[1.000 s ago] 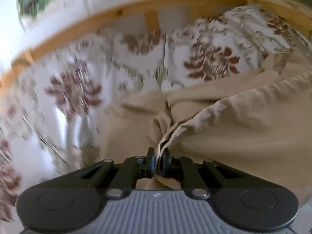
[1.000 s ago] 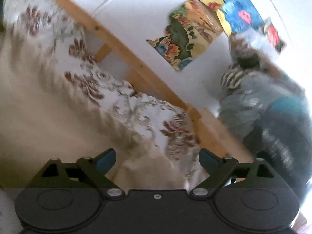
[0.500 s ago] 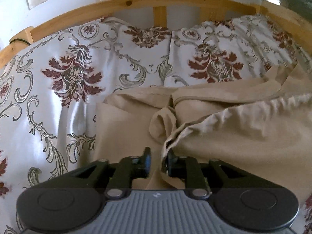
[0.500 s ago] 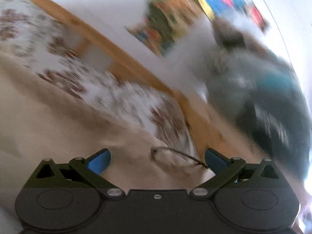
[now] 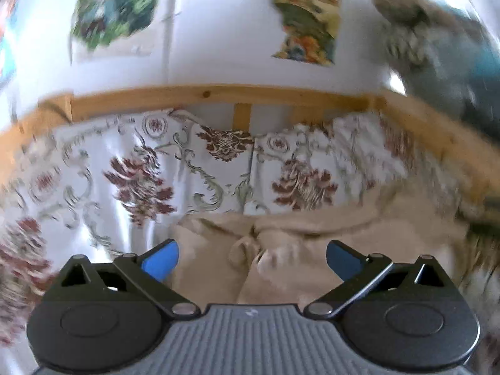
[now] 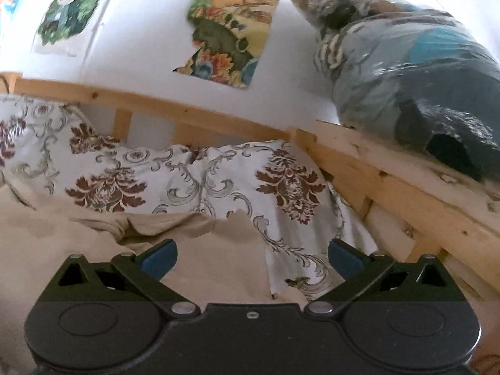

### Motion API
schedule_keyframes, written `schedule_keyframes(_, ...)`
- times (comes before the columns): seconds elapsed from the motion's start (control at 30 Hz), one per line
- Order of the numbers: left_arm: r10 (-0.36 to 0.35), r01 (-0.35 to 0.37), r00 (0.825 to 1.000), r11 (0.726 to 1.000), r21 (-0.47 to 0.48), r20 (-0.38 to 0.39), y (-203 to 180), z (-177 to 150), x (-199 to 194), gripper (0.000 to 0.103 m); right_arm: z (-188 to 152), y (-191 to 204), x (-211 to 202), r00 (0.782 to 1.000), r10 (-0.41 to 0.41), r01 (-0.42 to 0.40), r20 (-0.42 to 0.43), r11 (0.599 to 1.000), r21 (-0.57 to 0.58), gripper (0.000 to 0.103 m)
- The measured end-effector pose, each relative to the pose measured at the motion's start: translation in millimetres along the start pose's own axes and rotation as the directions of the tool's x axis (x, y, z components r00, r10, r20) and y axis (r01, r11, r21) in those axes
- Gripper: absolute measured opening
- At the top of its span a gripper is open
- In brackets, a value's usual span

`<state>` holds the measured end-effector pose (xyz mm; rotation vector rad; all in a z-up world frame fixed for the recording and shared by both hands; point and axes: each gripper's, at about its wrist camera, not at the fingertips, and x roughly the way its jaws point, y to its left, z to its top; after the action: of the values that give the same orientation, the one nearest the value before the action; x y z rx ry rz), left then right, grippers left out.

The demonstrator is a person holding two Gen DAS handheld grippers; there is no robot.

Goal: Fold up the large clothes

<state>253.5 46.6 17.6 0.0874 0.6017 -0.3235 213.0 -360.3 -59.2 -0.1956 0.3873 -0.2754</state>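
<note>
From the left wrist camera, I am watching the left gripper (image 5: 251, 261) with its jaws swinging apart, blue pads spread wide and clamping nothing. The beige garment (image 5: 281, 234) is lying in the gap between the fingers and just beyond their tips, a bunched fold sitting midway between the two pads, touching neither as far as I can tell. Past the garment, the floral bedspread (image 5: 150, 172) is stretching away ahead of the fingertips and out to the left finger's side, ending at the wooden bed rail (image 5: 203, 95). The whole view is smearing with blur.

From the right wrist camera, I am seeing the right gripper (image 6: 251, 257) with its fingers standing fully apart and empty. The beige garment (image 6: 203, 250) is lying between the fingers, towards the left finger and spreading out beyond it; its edge is ending between the pads, where the floral bedspread (image 6: 281, 187) is taking over towards the right finger. Ahead of the tips the wooden bed rail (image 6: 187, 115) is running across, and a plastic-wrapped bundle (image 6: 406, 72) is resting on the frame beyond the right finger.
</note>
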Motion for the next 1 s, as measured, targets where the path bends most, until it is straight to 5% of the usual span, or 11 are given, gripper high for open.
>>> schedule_keyframes(0.1, 0.159, -0.136, 0.984, 0.962, 0.236, -0.081, -35, -30, 2, 0.103, 1, -23, -4, 0.992, 0.004, 0.012, -0.13, 0.993, 0.118, 0.102)
schedule_keyframes(0.2, 0.255, -0.167, 0.952, 0.898, 0.408, -0.172, -61, -56, 17, 0.102, -14, -53, 3, 0.953, 0.017, 0.076, -0.304, 0.953, 0.292, 0.102)
schedule_keyframes(0.3, 0.301, -0.182, 0.935, 0.862, 0.473, -0.189, -75, -61, 30, 0.089, -28, -75, 8, 0.934, 0.094, 0.077, -0.344, 0.889, 0.451, 0.1)
schedule_keyframes(0.4, 0.287, -0.196, 0.94, 0.895, 0.401, -0.182, -67, -56, 31, 0.074, -33, -77, 10, 0.928, 0.158, 0.037, -0.337, 0.861, 0.507, 0.092)
schedule_keyframes(0.47, 0.277, -0.206, 0.943, 0.922, 0.326, -0.186, -55, -54, 32, 0.033, -34, -71, 14, 0.927, 0.168, 0.016, -0.334, 0.876, 0.483, 0.087)
schedule_keyframes(0.57, 0.246, -0.212, 0.942, 0.964, 0.162, -0.229, -30, -50, 34, 0.003, -37, -67, 25, 0.919, 0.186, 0.003, -0.347, 0.877, 0.48, 0.072)
schedule_keyframes(0.67, 0.264, -0.277, 0.934, 0.96, -0.022, -0.241, 2, -42, 31, 0.0, -40, -74, 33, 0.912, 0.224, 0.004, -0.344, 0.833, 0.553, 0.061)
schedule_keyframes(0.73, 0.295, -0.332, 0.924, 0.934, -0.129, -0.243, 23, -38, 25, 0.0, -41, -77, 32, 0.911, 0.232, 0.011, -0.342, 0.813, 0.582, 0.034)
schedule_keyframes(0.8, 0.297, -0.362, 0.919, 0.896, -0.257, -0.258, 46, -35, 19, 0.0, -41, -79, 28, 0.915, 0.251, -0.006, -0.317, 0.792, 0.61, 0.021)
schedule_keyframes(0.87, 0.251, -0.329, 0.933, 0.886, -0.328, -0.258, 62, -36, 17, 0.0, -35, -76, 24, 0.925, 0.239, -0.024, -0.294, 0.811, 0.584, 0.016)
schedule_keyframes(1.0, 0.112, -0.195, 0.958, 0.929, -0.315, -0.264, 53, -38, 22, 0.005, -23, -64, 20, 0.942, 0.203, -0.049, -0.267, 0.871, 0.49, 0.016)
